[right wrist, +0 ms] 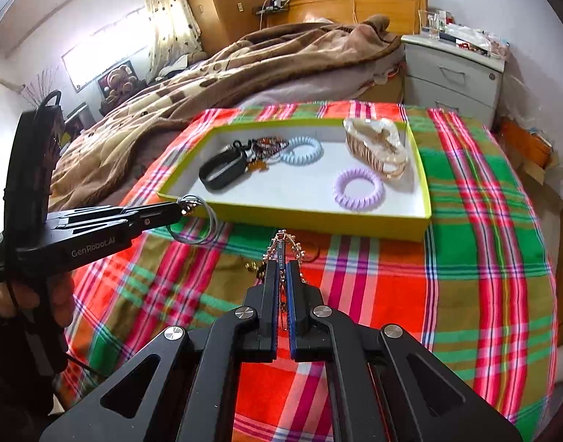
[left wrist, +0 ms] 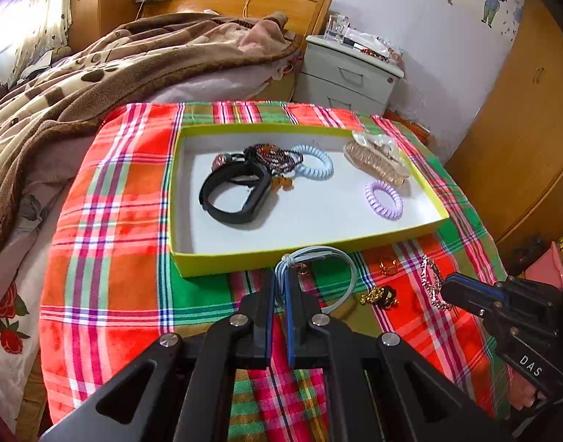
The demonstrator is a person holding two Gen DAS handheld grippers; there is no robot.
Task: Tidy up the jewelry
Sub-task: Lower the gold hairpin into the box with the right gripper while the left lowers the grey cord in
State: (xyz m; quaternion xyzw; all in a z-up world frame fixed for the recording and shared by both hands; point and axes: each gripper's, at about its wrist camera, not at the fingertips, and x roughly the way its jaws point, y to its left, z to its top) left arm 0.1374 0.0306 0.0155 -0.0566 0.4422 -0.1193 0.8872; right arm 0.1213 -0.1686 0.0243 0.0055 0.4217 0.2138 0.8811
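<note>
My left gripper [left wrist: 281, 276] is shut on a grey-blue hair tie [left wrist: 342, 258] with a small charm, held just above the plaid cloth by the front wall of the yellow-green box [left wrist: 303, 258]. Seen from the right wrist view, that left gripper [right wrist: 182, 210] holds the hair tie [right wrist: 206, 226] at the box's [right wrist: 318, 221] near-left corner. My right gripper [right wrist: 281, 269] is shut on a gold chain [right wrist: 297, 249] that dangles from its tips. The right gripper [left wrist: 446, 284] and chain [left wrist: 430, 276] sit right of the left one.
The box holds a black band [left wrist: 237, 195], dark beads [left wrist: 277, 158], a light blue coil tie [left wrist: 314, 162], a purple coil tie [left wrist: 384, 199] and a pink hair claw [left wrist: 377, 162]. A gold trinket [left wrist: 381, 296] and amber ring [left wrist: 388, 265] lie on the cloth. A bed lies left, a nightstand [left wrist: 348, 73] behind.
</note>
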